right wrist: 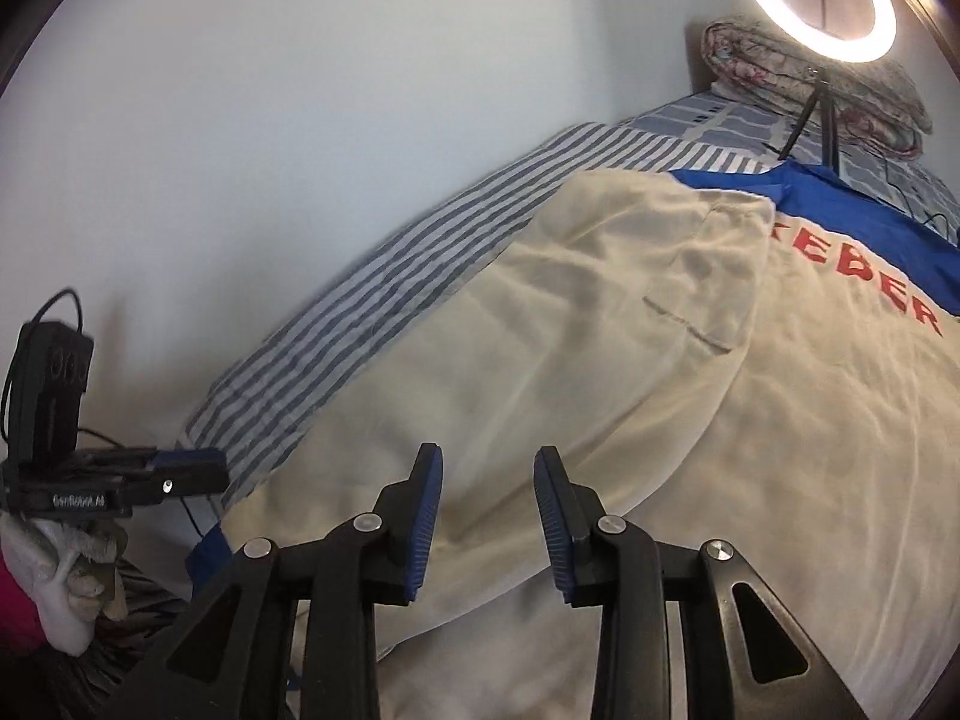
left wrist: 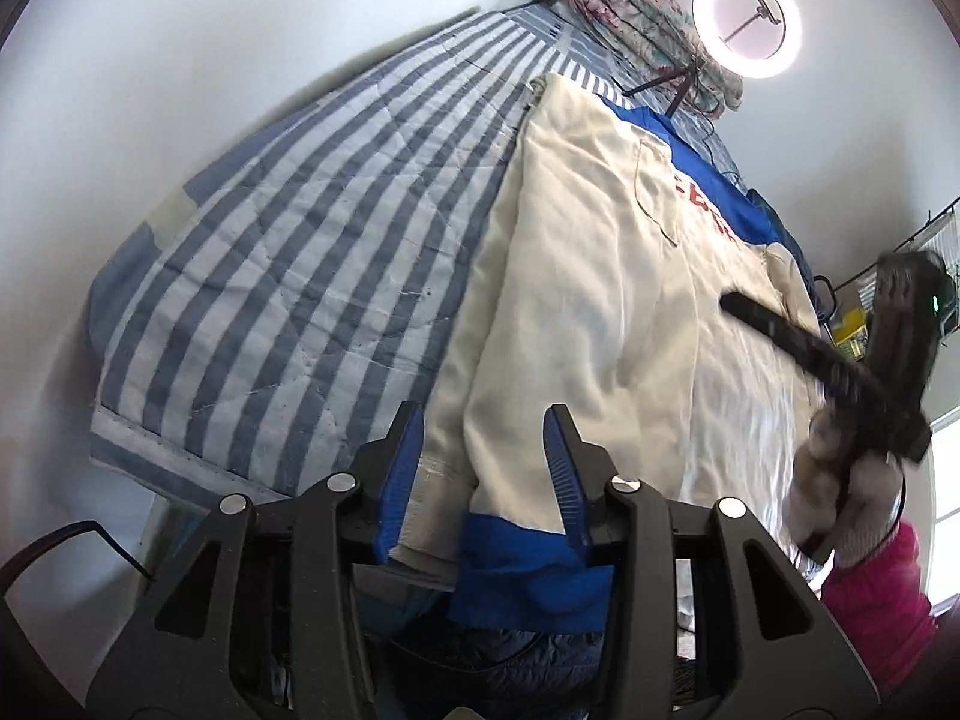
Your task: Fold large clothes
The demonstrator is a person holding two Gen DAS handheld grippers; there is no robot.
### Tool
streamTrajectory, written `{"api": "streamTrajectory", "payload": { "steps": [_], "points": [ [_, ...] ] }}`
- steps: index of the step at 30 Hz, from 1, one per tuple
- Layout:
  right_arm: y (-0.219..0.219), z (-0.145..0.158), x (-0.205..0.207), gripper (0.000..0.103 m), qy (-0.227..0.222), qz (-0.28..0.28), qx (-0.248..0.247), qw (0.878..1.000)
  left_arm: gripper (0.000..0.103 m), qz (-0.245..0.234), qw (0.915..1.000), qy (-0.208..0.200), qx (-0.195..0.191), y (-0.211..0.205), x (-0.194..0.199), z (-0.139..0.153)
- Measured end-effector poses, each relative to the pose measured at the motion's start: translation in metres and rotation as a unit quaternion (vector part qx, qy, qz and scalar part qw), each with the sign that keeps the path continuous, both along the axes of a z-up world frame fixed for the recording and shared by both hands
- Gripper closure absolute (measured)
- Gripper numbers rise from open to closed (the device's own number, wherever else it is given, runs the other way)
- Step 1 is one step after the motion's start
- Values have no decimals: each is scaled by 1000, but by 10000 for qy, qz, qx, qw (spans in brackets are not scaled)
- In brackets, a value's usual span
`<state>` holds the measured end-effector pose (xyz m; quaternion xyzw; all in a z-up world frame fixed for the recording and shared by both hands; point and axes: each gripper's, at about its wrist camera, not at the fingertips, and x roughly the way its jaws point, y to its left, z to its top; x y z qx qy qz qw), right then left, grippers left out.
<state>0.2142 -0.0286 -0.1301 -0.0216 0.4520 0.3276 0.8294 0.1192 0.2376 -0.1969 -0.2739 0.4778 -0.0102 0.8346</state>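
A large cream garment (left wrist: 600, 276) with blue trim and red lettering lies spread on the striped bed; it also fills the right wrist view (right wrist: 600, 372). Its left part is folded over the body, with a blue cuff (left wrist: 522, 564) hanging at the near edge. My left gripper (left wrist: 483, 420) is open, its jaws on either side of the folded edge near the cuff. My right gripper (right wrist: 487, 462) is open and empty just above the cream cloth. The right gripper also shows in the left wrist view (left wrist: 840, 360), and the left one shows in the right wrist view (right wrist: 180, 477).
A blue and white striped quilt (left wrist: 288, 252) covers the bed, against a white wall (right wrist: 270, 120). A folded floral blanket (left wrist: 654, 30) and a ring light on a tripod (left wrist: 747, 21) stand at the far end. A wire rack (left wrist: 936, 240) is at the right.
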Motion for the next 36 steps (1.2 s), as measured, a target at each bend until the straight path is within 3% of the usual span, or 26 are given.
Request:
{"api": "streamTrajectory", "payload": {
  "steps": [3,5,8,11,15,17,18,20,22,24,29,36],
  "points": [
    [-8,5,41,76,10,-374,226,9990,59,-195,9997,100,109,-11,9,-4],
    [-10,6,64,76,138,-550,467,9973,51,-239,9995,173,141,-15,24,-10],
    [-4,-6,87,76,410,-616,647,9952,51,-192,9992,338,-84,-15,38,-24],
    [9,-29,95,76,592,-527,428,9959,51,-150,9986,418,-297,-7,44,-36],
    [21,-62,91,76,894,-471,149,9948,62,-144,9988,422,-223,-3,43,-37],
    [30,-79,89,76,958,-447,-140,9943,62,-79,9990,406,-142,0,42,-34],
    [31,-79,87,76,857,-438,-167,9952,61,-23,9993,381,-13,3,39,-32],
    [34,-76,87,76,862,-376,-230,9953,48,41,9995,315,53,7,37,-29],
    [33,-67,90,76,856,-269,-130,9959,45,51,9993,331,-137,10,38,-33],
    [27,-49,99,77,566,-414,-51,9975,45,-34,9989,402,-248,9,37,-38],
    [4,-25,150,81,197,-1064,282,9937,80,-129,9989,438,77,6,36,-36],
    [16,-37,234,89,47,-1560,285,9873,94,-184,9985,421,283,-1,43,-33]
  ]
}}
